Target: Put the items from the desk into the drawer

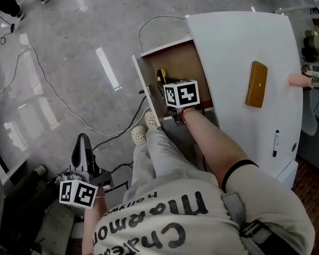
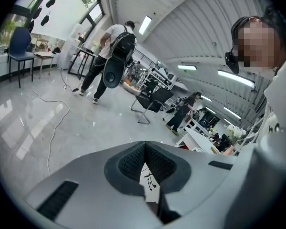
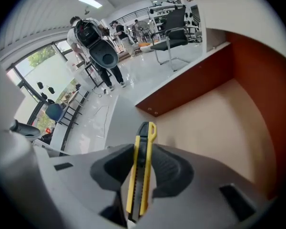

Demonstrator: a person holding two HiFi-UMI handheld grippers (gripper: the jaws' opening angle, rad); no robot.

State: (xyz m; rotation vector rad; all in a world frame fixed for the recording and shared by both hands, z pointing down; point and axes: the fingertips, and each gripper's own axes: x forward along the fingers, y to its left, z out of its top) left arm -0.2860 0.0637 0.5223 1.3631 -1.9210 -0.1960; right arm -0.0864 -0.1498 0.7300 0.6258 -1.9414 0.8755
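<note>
**A:** Where is the knife?

**B:** The right gripper has its jaws clamped on the yellow knife, held inside the open drawer above its floor. It is not set down yet.

**A:** And the other gripper?

**B:** The left gripper hangs low, well away from the drawer, with its jaws closed on nothing.

**A:** What is left?

**B:** A brown case and a pen lie on the table beside the drawer, and likely have yet to go in.
</note>
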